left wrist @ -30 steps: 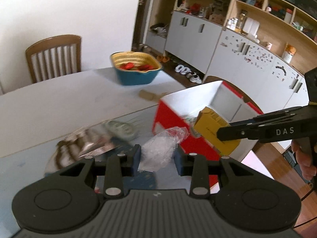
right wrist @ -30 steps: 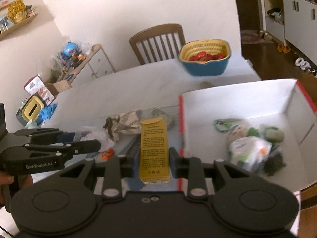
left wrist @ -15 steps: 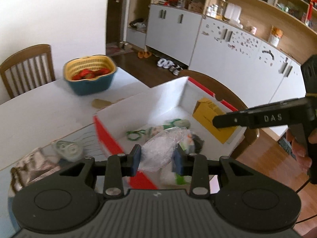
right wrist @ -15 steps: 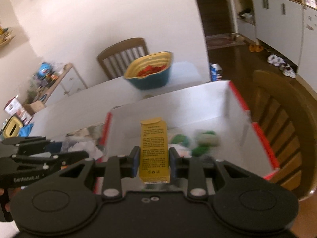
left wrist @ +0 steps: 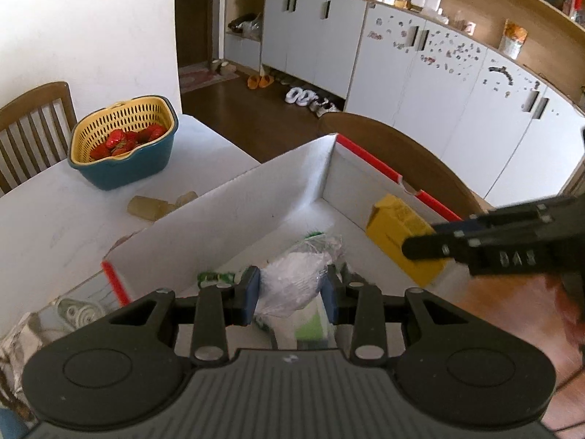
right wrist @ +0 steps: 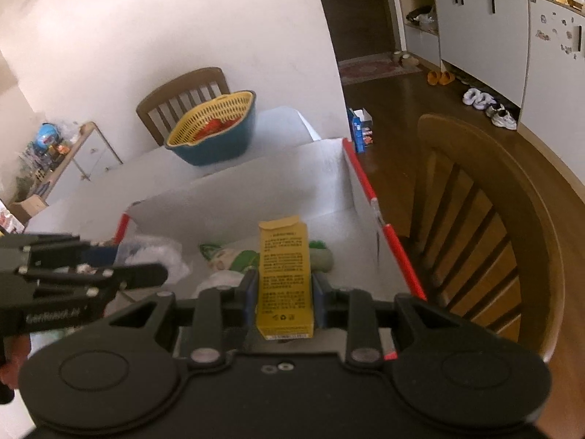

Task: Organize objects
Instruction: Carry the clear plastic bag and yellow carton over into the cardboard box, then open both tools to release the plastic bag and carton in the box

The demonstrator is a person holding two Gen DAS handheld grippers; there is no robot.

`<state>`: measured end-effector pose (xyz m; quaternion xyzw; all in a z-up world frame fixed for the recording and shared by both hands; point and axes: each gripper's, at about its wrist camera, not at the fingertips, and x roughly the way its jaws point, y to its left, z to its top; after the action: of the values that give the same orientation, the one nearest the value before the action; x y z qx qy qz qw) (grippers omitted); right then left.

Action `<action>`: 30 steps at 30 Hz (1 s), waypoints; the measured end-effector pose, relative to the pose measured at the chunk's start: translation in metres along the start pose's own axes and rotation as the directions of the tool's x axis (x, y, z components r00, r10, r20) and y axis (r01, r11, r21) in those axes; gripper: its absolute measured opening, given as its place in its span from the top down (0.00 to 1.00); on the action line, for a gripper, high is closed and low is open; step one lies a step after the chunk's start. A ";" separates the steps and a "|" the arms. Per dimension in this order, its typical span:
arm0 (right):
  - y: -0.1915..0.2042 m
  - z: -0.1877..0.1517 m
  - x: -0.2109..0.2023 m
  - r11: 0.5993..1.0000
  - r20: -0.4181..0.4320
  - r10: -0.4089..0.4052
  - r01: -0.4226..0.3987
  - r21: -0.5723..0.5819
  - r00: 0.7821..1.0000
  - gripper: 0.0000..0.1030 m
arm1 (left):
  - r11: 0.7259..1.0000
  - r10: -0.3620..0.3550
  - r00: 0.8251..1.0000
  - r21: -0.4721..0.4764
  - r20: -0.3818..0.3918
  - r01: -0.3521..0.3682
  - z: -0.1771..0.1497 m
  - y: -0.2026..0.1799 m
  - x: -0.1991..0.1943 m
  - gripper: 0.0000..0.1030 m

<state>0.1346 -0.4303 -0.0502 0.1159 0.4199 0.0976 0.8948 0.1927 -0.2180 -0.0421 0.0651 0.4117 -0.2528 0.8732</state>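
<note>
My left gripper (left wrist: 290, 294) is shut on a crumpled clear plastic bag (left wrist: 296, 281) and holds it over the inside of the white cardboard box with red edges (left wrist: 226, 216). My right gripper (right wrist: 281, 294) is shut on a yellow carton (right wrist: 284, 274) and holds it above the same box (right wrist: 278, 186). The carton also shows in the left wrist view (left wrist: 398, 234), at the box's right side. Green and white packets (right wrist: 234, 256) lie on the box floor under both grippers.
A blue basket with a yellow liner and red fruit (left wrist: 122, 142) stands on the white table (left wrist: 55, 219) behind the box. Small tan pieces (left wrist: 150, 206) lie near it. A wooden chair (right wrist: 486, 219) is right of the box, another (right wrist: 182, 102) behind the table.
Both grippers have moved from over the table clutter to above the box interior, carrying the plastic bag and the yellow carton with them.
</note>
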 end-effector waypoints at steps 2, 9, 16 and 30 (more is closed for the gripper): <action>-0.003 0.001 0.007 1.000 -0.009 0.003 -0.003 0.008 1.000 0.72 | 1.000 -0.001 1.000 -0.007 -0.016 0.001 0.007 0.002 0.012 0.67; -0.003 0.006 0.027 1.000 -0.031 -0.010 0.009 -0.021 0.999 0.72 | 0.999 0.035 0.997 0.019 -0.063 -0.034 0.022 0.002 0.049 0.67; 0.000 0.013 0.055 0.999 -0.070 -0.042 0.040 -0.033 0.997 0.72 | 0.996 0.082 0.991 0.046 -0.107 -0.078 0.031 0.001 0.078 0.67; 0.003 0.009 0.081 0.998 -0.154 -0.055 0.050 -0.032 0.987 0.72 | 0.995 0.091 0.977 0.054 -0.192 -0.083 0.030 0.007 0.106 0.65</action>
<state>0.1925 -0.4061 -0.1024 0.0842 0.4896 0.0887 0.8633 0.2733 -0.2627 -0.1023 0.1272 0.4857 -0.2161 0.8374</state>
